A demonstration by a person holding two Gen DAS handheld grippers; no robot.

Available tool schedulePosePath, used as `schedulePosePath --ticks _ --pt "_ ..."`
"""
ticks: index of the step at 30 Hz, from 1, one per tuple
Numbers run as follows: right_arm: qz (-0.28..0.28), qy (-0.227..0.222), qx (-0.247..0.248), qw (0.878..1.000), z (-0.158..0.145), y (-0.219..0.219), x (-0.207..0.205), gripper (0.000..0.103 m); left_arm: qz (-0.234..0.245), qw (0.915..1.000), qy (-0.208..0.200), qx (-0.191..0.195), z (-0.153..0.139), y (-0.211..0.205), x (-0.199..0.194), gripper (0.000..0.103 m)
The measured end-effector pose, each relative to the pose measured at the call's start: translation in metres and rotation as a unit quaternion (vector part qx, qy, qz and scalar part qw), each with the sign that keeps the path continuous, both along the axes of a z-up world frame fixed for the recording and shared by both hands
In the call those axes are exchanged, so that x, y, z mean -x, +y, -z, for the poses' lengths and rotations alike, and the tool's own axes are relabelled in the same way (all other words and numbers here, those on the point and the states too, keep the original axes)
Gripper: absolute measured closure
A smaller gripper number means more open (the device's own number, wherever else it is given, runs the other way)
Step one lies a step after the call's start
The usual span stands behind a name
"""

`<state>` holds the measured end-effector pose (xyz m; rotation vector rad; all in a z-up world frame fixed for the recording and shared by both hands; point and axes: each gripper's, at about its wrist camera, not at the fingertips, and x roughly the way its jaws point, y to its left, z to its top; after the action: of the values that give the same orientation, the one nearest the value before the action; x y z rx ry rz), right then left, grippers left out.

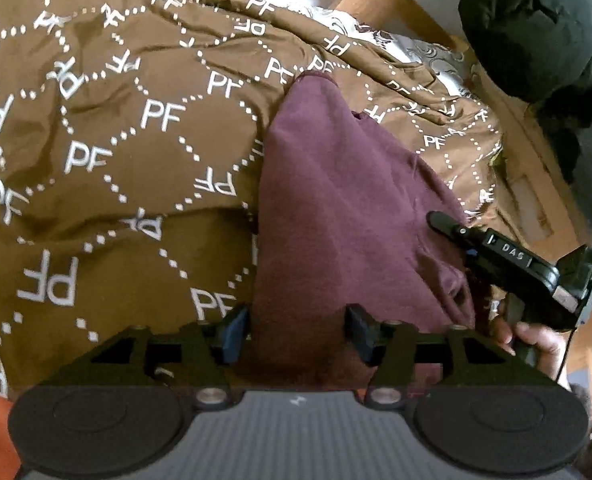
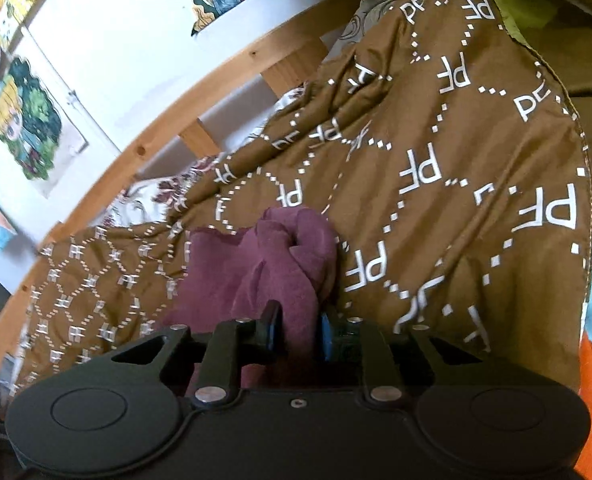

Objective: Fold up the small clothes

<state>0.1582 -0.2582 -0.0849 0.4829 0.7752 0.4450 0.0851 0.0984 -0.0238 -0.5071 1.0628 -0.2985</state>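
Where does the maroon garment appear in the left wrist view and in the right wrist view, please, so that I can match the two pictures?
Left wrist view: the maroon garment fills the centre, running from mid-frame down between the open left gripper fingers.
Right wrist view: it sits bunched at lower centre, between the right gripper fingers.
Shared landmark: the brown bedspread printed with white PF letters lies under the garment in both views.

The maroon garment (image 1: 336, 208) I'm folding lies on the brown bedspread as a soft, fleecy, partly folded strip running from six toward twelve o'clock, its right edge bunched into thick rumpled folds (image 2: 291, 248).
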Motion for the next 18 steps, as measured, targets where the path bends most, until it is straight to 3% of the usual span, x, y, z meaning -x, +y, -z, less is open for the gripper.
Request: schedulePosePath --ticks 3,6,11,18 --pt "0.001 -0.012 0.010 1.000 0.007 -0.001 -0.001 0.061 0.000 0.9992 -0.015 -0.038 0.001 -0.007 0.003 0.018" --pt "-0.004 -0.027 0.012 1.000 0.012 -0.002 -0.003 0.050 -0.001 0.9989 -0.026 -0.040 0.004 -0.010 0.002 0.013" --pt "-0.012 -0.071 0.013 0.997 0.015 -0.001 -0.007 0.022 -0.001 0.9990 -0.025 -0.038 0.011 -0.021 -0.009 0.010" --pt "-0.028 -0.109 0.052 0.992 0.018 0.015 -0.016 0.019 0.006 0.9965 -0.038 -0.074 0.011 -0.039 -0.013 0.004"
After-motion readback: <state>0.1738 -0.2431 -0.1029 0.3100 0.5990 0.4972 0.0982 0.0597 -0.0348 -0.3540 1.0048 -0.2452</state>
